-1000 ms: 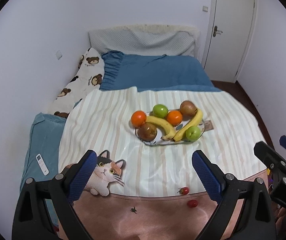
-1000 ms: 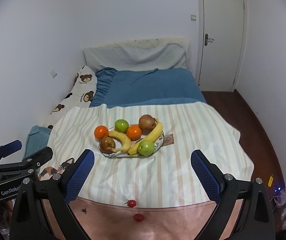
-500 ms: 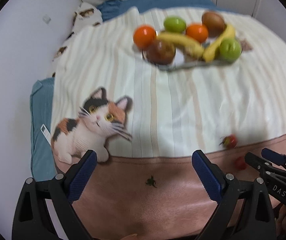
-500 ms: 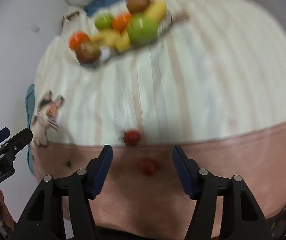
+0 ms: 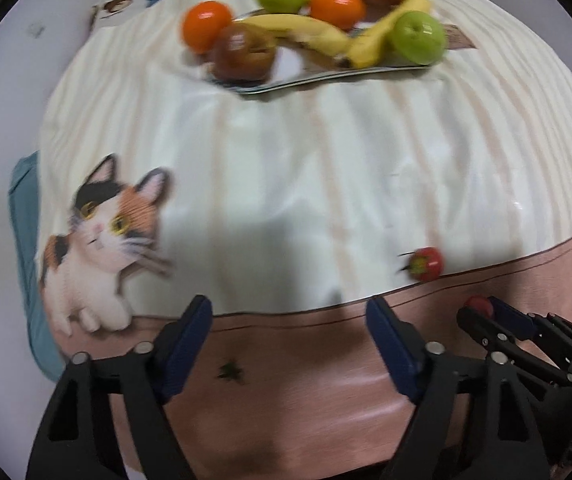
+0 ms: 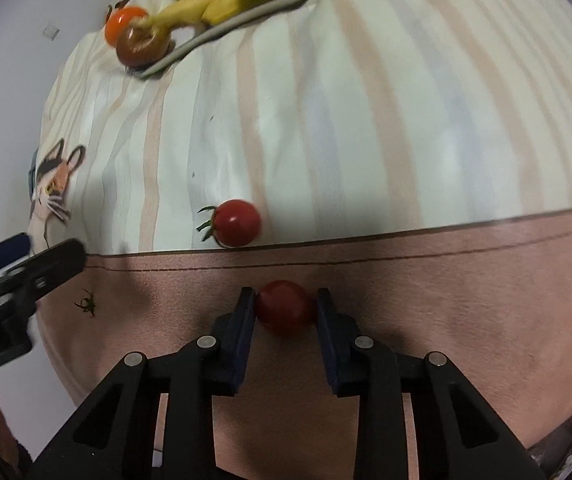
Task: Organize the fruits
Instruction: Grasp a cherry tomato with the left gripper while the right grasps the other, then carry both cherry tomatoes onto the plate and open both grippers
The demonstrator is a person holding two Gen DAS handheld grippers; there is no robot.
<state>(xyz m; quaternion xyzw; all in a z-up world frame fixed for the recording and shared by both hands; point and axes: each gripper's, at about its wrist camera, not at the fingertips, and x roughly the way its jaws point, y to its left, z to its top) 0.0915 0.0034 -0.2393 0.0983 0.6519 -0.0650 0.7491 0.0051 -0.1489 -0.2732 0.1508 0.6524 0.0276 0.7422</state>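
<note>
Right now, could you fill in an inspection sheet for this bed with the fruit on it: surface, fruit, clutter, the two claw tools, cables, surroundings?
Surface: striped sheet with a pink border and a cat print.
Job's things: tray at the far end holding bananas, two green apples, two oranges and two brown fruits; one stemmed tomato loose on the stripes; a second tomato on the pink border.
Clutter: a small dark stem piece on the border.
Grippers: right gripper shut on the second tomato; left gripper open, jaws just been closing, nothing between them.
Cables: nothing seen.
Surroundings: white wall, blue bedding at the edge.
</note>
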